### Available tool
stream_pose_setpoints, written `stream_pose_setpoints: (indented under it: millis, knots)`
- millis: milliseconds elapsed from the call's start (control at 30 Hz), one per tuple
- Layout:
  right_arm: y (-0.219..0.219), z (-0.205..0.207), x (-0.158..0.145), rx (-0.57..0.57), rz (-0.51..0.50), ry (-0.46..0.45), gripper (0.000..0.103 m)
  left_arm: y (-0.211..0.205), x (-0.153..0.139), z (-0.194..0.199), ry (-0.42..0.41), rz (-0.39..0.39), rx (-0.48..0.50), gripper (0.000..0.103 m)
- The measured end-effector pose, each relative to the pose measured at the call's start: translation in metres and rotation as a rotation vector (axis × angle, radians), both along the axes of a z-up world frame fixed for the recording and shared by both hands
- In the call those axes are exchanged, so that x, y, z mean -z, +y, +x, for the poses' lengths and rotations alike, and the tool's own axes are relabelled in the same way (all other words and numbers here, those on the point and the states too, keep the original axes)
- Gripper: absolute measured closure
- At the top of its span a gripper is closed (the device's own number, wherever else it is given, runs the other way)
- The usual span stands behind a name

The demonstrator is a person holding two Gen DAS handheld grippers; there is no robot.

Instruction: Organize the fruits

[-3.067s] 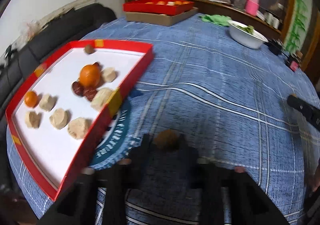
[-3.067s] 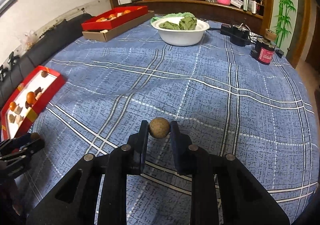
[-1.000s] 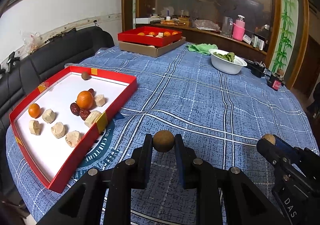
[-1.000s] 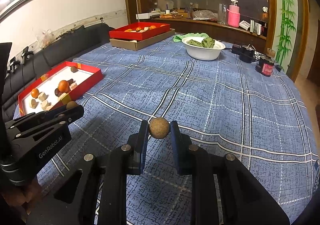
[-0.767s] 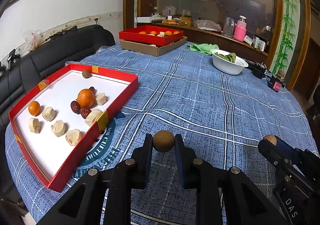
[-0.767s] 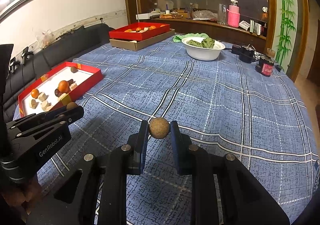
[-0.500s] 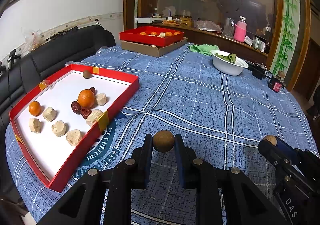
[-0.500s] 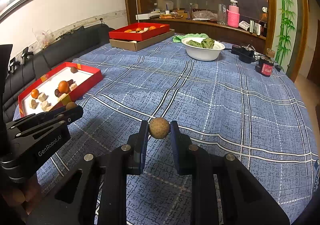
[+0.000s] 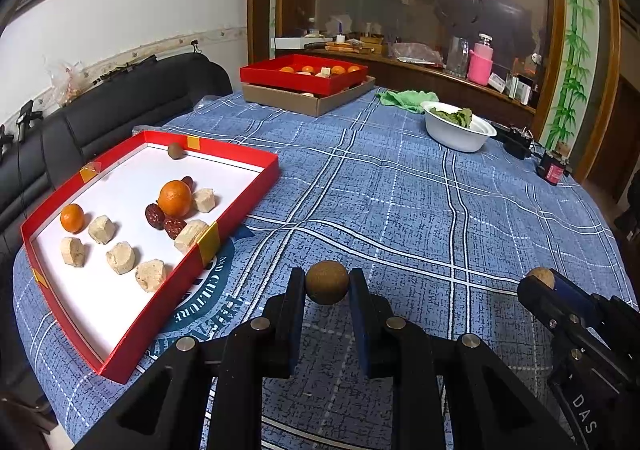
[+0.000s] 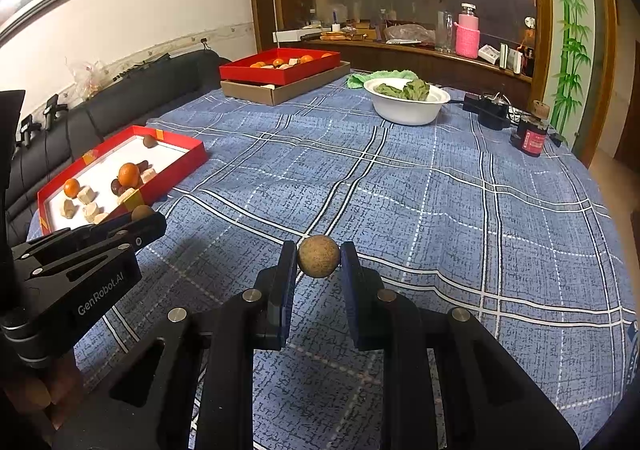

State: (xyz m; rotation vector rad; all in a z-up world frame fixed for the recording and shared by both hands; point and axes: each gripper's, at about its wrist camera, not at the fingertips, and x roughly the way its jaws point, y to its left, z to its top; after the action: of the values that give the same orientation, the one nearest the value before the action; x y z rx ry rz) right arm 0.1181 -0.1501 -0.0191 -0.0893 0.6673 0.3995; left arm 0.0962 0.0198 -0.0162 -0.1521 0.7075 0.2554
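over the blue checked cloth, a brown ball pinched in each gripper

at the far left edge of the table sits the red tray (image 9: 240, 209), its white floor dotted with two oranges (image 9: 174, 197), a few dark red dates (image 9: 164, 219), pale chunks (image 9: 120, 258) and one small brown ball (image 9: 175, 150) up against the back wall. just beside the tray's near corner, held above the tablecloth (image 9: 400, 209), the left gripper (image 9: 327, 284) has its fingers clenched on a brown fruit (image 9: 327, 282), round and rough-skinned, clear of the cloth. further right, the right gripper (image 10: 319, 256) grips a second brown fruit (image 10: 319, 256) the same way, pads pressed on either side, also lifted off the table. both tools point down at a slant, side by side and near each other. beyond them, well apart, a second red box on a cardboard box (image 9: 308, 97) and a white bowl (image 9: 460, 133) of greens sit at the back of the table.

to my eye the pick-up is done for both and the carry to the tray is the step in hand. next move, i'd say, asks the left one to swing over the tray's red wall, come low over a bare patch of white, and only then let go; round things like these will roll if dropped from height. the right one has the longer reach across and should wait or follow behind, so the two tools don't knock together.
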Motion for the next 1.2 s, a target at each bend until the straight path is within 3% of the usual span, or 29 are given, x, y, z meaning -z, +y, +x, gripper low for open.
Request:
stream_pose_setpoints:
  millis: [1200]
  knots:
    - [0.008, -0.001, 0.002, 0.015, -0.052, -0.004, 0.083, 0.005, -0.006, -0.015, -0.066, -0.014, -0.042, 0.082]
